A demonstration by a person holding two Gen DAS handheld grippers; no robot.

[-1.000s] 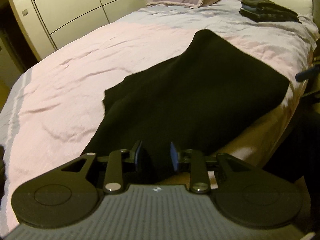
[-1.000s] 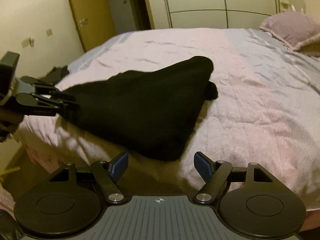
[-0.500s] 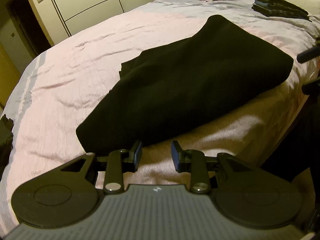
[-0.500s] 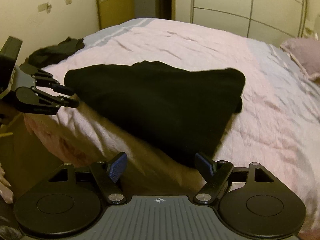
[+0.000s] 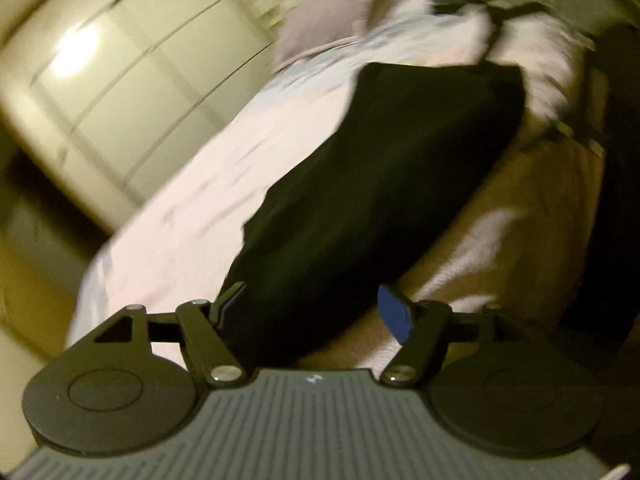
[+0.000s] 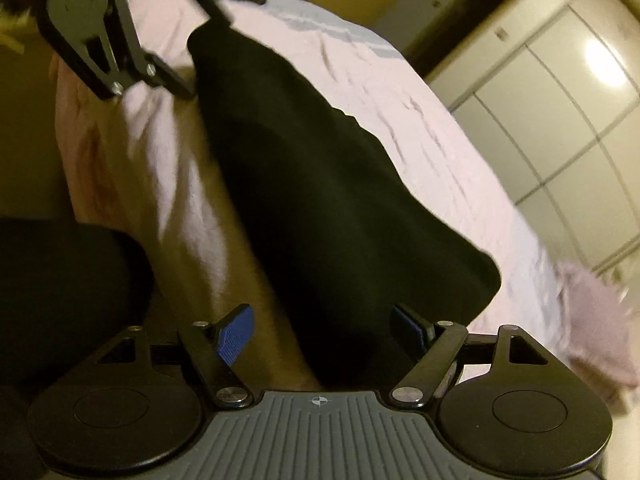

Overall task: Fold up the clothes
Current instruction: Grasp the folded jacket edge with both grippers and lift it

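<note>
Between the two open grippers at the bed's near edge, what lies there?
The black garment spans that stretch, lying on the pink bedspread. The right wrist view shows it running from the right gripper up to the left gripper.

both views are taken from the wrists, low and close behind the fingers, with the bed (image 5: 192, 216) seen over its near edge. both are tilted and blurred. the left wrist view is turned along the bed toward the pillow (image 5: 328, 28) and the cupboard doors (image 5: 132, 92); the black garment (image 5: 380, 184) is seen very near, starting between the fingers. the right wrist view is turned the opposite way along the same edge, toward the doorway (image 6: 452, 4). the left gripper (image 6: 192, 40) is seen in it, at the far end of the garment. the garment, the pink cover and the cupboard doors are shared by both views.
</note>
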